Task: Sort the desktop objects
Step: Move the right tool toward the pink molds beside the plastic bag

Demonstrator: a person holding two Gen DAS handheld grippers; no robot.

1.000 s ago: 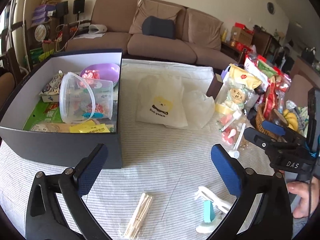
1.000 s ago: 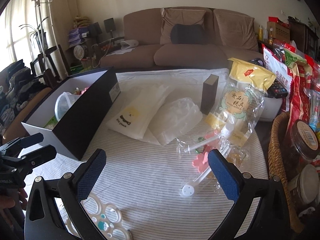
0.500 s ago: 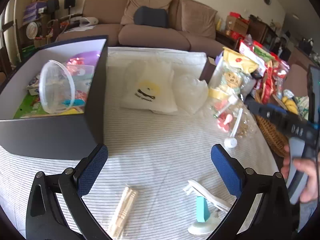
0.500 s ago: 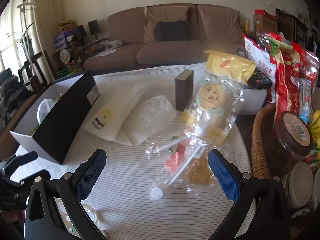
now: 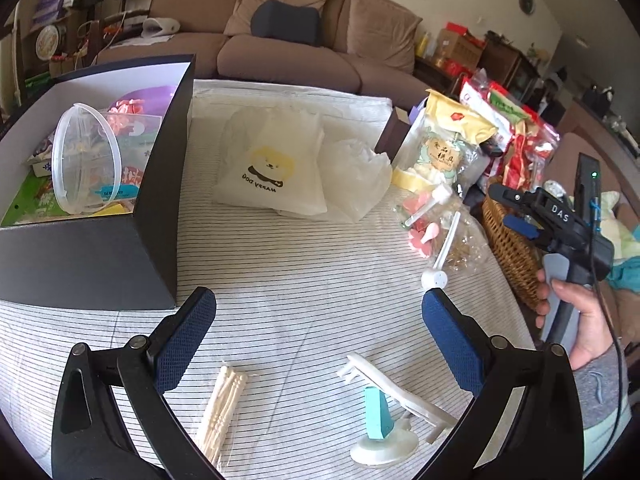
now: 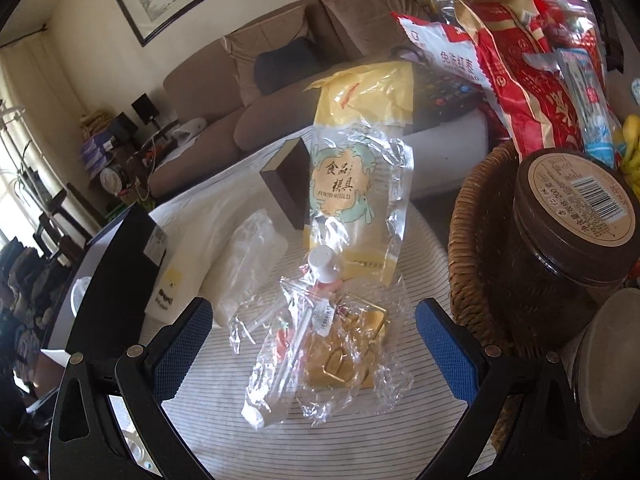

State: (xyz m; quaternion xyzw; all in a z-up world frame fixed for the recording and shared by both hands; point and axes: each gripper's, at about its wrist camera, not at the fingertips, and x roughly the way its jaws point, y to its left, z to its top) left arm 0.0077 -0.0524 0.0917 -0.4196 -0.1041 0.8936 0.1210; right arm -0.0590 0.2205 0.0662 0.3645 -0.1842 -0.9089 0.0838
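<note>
The right gripper (image 6: 314, 344) hung open and empty just above a crinkled clear packet (image 6: 320, 354) of small items lying on the striped surface (image 6: 224, 420), while the left gripper (image 5: 318, 336), also open and empty, hovered over a bundle of wooden sticks (image 5: 222, 408) and a white-and-teal stand (image 5: 382, 412), near the dark storage box (image 5: 160, 184). The packet's contents were hard to make out, perhaps a white stick and pink pieces. A pinch on loose film alone would likely slip or spill, and the wicker basket (image 6: 472, 248) sat near enough to snag.

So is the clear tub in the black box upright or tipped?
Tipped: the clear tub lies on its side in the black box, round rim facing sideways.
</note>
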